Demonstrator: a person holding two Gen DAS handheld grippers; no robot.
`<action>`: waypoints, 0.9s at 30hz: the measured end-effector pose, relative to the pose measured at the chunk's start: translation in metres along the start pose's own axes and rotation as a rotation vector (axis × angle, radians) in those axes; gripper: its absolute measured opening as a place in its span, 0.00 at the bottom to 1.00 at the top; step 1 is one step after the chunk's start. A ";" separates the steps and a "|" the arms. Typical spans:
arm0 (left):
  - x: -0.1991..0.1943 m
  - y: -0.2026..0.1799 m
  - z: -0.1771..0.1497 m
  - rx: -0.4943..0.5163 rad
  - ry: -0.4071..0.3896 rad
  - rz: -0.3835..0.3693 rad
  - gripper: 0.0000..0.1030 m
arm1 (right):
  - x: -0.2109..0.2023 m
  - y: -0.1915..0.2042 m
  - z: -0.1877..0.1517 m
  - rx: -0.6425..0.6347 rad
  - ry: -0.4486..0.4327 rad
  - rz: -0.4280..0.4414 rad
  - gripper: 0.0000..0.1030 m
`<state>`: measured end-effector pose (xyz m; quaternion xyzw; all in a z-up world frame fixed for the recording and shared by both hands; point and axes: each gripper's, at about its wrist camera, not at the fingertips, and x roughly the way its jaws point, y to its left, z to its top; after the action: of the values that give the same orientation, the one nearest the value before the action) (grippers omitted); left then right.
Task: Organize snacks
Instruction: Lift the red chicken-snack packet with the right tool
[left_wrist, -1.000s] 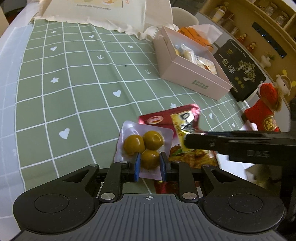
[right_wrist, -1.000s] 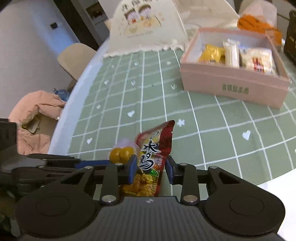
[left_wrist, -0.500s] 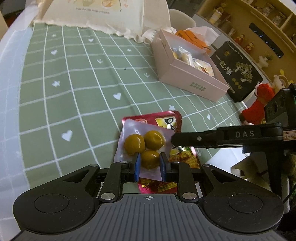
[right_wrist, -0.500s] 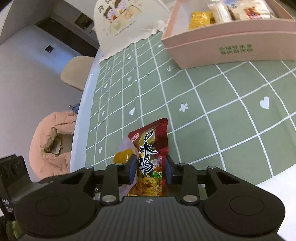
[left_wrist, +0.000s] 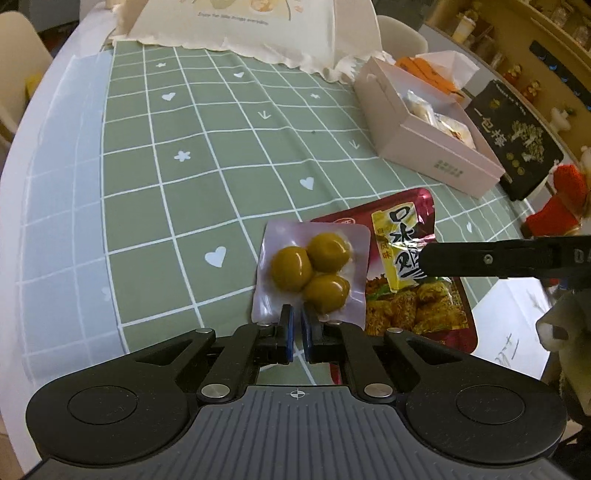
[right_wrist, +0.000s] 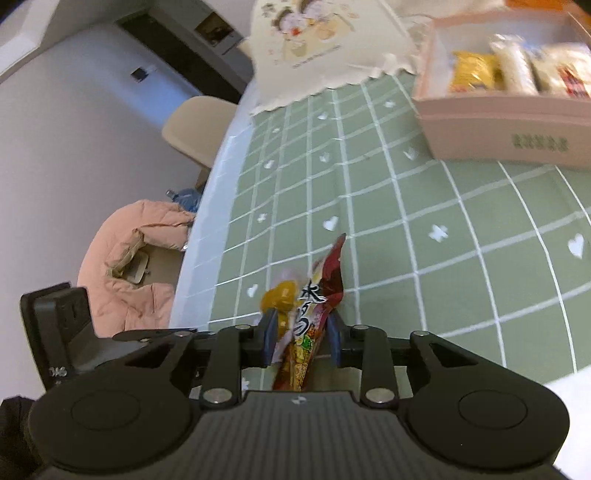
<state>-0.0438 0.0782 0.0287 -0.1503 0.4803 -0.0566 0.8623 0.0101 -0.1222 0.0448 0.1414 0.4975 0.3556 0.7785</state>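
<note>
A clear pouch of three yellow-green fruits (left_wrist: 314, 266) lies on the green checked tablecloth (left_wrist: 184, 147). My left gripper (left_wrist: 297, 321) is shut on the pouch's near edge. Beside it, partly under it, is a red snack packet (left_wrist: 402, 236) with black lettering. One finger of my right gripper (left_wrist: 480, 258) reaches across it from the right. In the right wrist view the red packet (right_wrist: 314, 314) stands on edge between the pads of my right gripper (right_wrist: 301, 332). Those jaws are opening and there is a gap on each side. The yellow-green fruits (right_wrist: 280, 295) show just behind.
A pink open box (left_wrist: 436, 162) holding several wrapped snacks sits far right, its front wall (right_wrist: 517, 125) ahead. A black printed box (left_wrist: 517, 140) and a red doll (left_wrist: 561, 199) lie beyond. A cream cloth cover (left_wrist: 240, 22) stands at the back. The table edge (right_wrist: 207, 221) drops left to a pink jacket (right_wrist: 129, 258).
My left jaws, which straddled the nearest fruit, have drawn back and shut on the pouch's edge. My right jaws, tight on the red packet half a second ago, have widened.
</note>
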 end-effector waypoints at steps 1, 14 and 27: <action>0.000 0.002 0.000 -0.003 0.002 -0.006 0.07 | 0.001 0.003 0.001 -0.011 0.003 0.007 0.43; 0.003 0.015 0.005 -0.093 -0.016 -0.082 0.08 | 0.029 -0.021 0.012 0.104 0.061 0.064 0.15; 0.034 -0.042 0.025 0.065 0.028 -0.179 0.11 | -0.032 0.012 0.017 -0.081 -0.015 -0.065 0.14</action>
<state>-0.0025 0.0352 0.0262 -0.1638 0.4750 -0.1514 0.8513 0.0123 -0.1342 0.0814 0.0960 0.4811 0.3490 0.7984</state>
